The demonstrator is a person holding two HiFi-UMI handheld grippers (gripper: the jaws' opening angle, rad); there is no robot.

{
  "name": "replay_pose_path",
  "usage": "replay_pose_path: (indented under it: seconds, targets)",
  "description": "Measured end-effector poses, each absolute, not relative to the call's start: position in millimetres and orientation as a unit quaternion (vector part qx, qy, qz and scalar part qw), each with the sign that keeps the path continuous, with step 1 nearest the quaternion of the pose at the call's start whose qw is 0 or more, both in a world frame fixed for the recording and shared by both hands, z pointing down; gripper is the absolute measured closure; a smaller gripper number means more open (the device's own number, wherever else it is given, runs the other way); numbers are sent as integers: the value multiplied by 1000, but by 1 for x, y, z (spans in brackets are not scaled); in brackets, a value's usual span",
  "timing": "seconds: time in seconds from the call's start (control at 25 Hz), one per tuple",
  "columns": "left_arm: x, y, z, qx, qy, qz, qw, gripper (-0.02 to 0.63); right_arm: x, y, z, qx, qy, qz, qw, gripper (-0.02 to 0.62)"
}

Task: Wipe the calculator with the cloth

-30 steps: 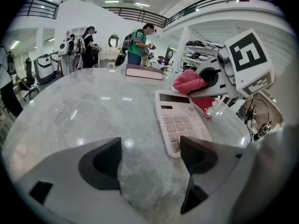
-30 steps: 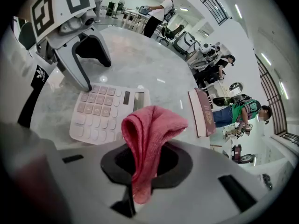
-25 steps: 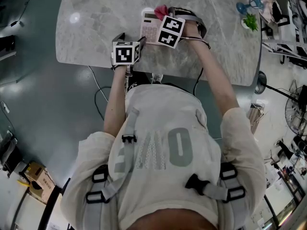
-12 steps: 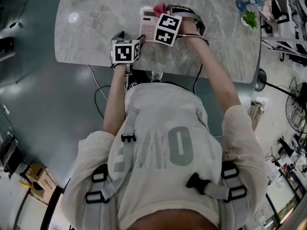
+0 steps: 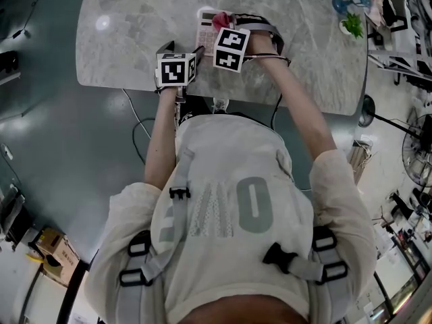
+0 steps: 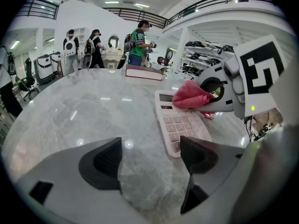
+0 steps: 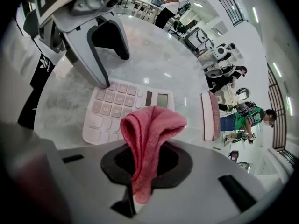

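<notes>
A pale pink calculator (image 5: pixel 204 35) (image 6: pixel 180 124) (image 7: pixel 119 107) lies flat on the marble table (image 5: pixel 128 39), display at its far end. My right gripper (image 5: pixel 223 24) (image 7: pixel 147 160) is shut on a folded pink cloth (image 7: pixel 148 129) (image 6: pixel 191 97) (image 5: pixel 220 20) and holds it just over the calculator's display end. My left gripper (image 5: pixel 183 50) (image 6: pixel 152 160) is open at the calculator's near left corner. One of its fingers (image 7: pixel 96 64) rests against that corner, with nothing between the jaws.
A closed book (image 6: pixel 144 72) (image 7: pixel 210 110) lies further back on the table. A small green plant (image 5: pixel 352 30) and a blue object (image 5: pixel 347 7) stand at the far right. The table's front edge (image 5: pixel 223 103) runs close to my body. People stand in the room beyond.
My right gripper has carried the cloth leftwards across the calculator's top. The left gripper has crept slightly forward, towards the calculator's corner.
</notes>
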State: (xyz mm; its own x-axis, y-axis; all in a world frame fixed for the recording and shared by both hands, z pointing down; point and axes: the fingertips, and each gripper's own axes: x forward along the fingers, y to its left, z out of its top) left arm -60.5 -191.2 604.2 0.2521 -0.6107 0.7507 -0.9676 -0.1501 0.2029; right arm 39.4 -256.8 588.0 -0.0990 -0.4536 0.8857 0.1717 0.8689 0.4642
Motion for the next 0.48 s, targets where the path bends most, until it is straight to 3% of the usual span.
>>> replay_pose_path:
  seconds: [0.48]
  targets:
    - [-60,-191,604,713,-555,258,342,221,41,-219,595,68,-721,-212,656,540]
